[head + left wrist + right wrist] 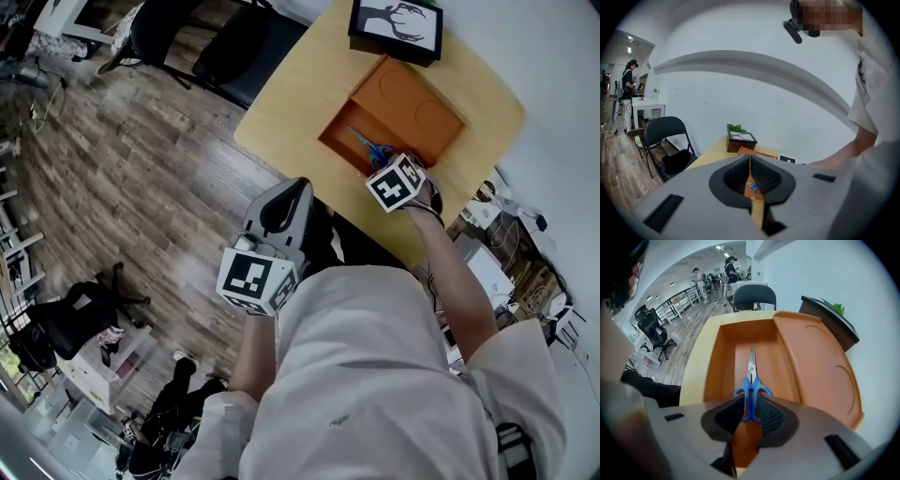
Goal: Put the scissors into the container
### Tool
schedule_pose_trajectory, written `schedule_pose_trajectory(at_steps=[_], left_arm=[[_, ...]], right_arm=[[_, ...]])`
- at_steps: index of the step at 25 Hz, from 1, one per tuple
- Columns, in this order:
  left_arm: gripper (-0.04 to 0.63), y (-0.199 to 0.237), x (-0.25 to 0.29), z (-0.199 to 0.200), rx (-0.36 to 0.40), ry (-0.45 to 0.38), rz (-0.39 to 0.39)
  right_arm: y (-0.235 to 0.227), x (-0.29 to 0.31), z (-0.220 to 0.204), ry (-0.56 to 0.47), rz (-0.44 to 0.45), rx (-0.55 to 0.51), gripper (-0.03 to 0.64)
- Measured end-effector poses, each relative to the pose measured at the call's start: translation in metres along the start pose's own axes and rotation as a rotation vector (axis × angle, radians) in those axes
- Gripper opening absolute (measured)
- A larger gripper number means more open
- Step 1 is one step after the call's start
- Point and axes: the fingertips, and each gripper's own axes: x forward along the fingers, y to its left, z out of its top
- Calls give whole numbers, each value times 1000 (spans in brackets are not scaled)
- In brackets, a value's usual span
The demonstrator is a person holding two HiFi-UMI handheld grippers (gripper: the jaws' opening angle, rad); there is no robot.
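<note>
The scissors [751, 376] are pinched at the blue handles by the right tool [749, 405], whose jaws are pressed on them from both sides. The blades are pointed straight away from the tool, and the long axis is laid along the narrow compartment of the orange container [813, 366], above its floor. Whether the tips touch the floor cannot be told. Only a release, perhaps after a small lowering, seems to be needed. The left tool [750, 177] is held near the body, well apart from the counter [291, 94], its jaws pressed together with nothing between them. A black framed picture [396, 26] is seen beyond the container.
</note>
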Motion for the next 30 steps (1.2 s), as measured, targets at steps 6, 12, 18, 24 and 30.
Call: schedule_pose_trajectory(at_steps=[6,12,18,24,30], left_arm=[[11,-3,-5,-2,0,-4,3],[11,-4,-8,-3,8,-9,4],[11,-4,-17,0,20,-19,-16],[11,-3,-29,3,47,-20,-81],[11,-3,-50,3,73,-13,-147]], right_arm=[[0,-3,2,-20,5,18,84],[-5,-12,8,-84,-11,34,71],[-2,-39,12,-165,-26,78,67],[8,-71,11,-240,-85,141,43],[29,-103,7,-299,-147,215,31]])
